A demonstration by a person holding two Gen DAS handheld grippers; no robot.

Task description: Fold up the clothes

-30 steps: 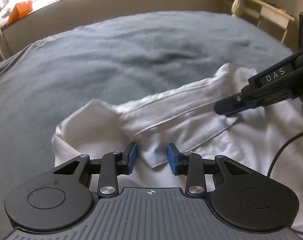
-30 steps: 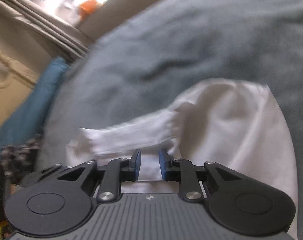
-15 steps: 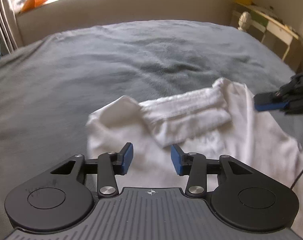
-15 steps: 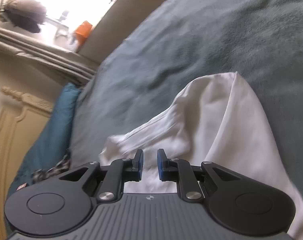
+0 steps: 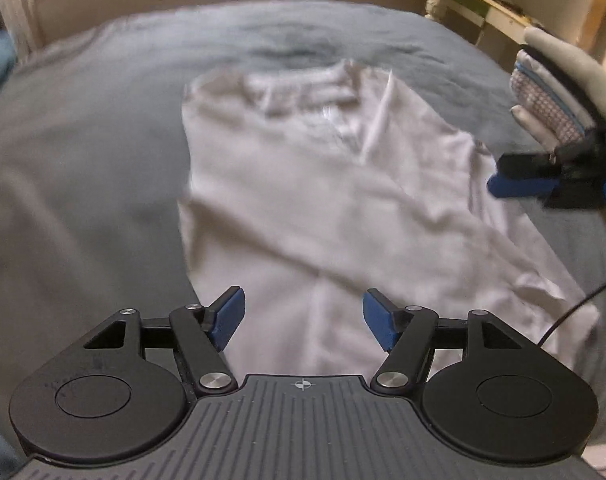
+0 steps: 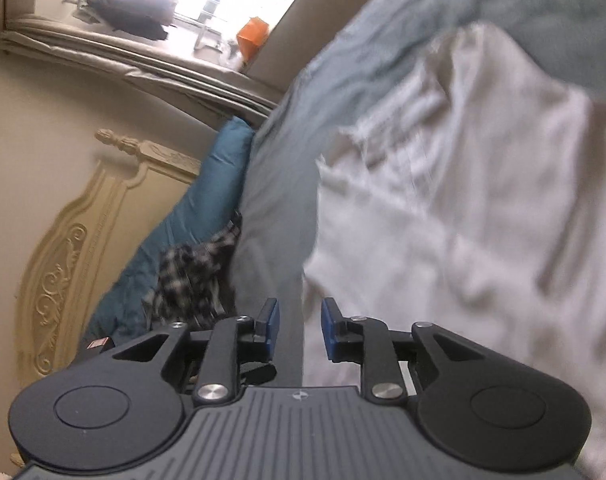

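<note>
A white shirt [image 5: 323,184] lies spread on the grey-blue bed cover [image 5: 83,152], its sleeve folded across the far end. My left gripper [image 5: 303,322] hovers above the shirt's near part, jaws opening, with nothing between its blue pads. My right gripper [image 6: 297,328] is over the shirt's left edge [image 6: 463,220], jaws opening a little, nothing gripped. In the left wrist view the right gripper [image 5: 515,178] shows at the right edge, above the shirt. The picture is blurred by motion.
A stack of folded clothes [image 5: 559,96] sits at the bed's right side. A teal pillow [image 6: 191,240] and a checked garment [image 6: 195,276] lie by the carved headboard [image 6: 83,256]. A black cable [image 5: 575,308] trails over the shirt's near right corner.
Both grippers let go of the sleeve, drew back and rose, so the whole shirt is in view. The left jaws widened much, the right jaws slightly. The sleeve rests folded across the shirt.
</note>
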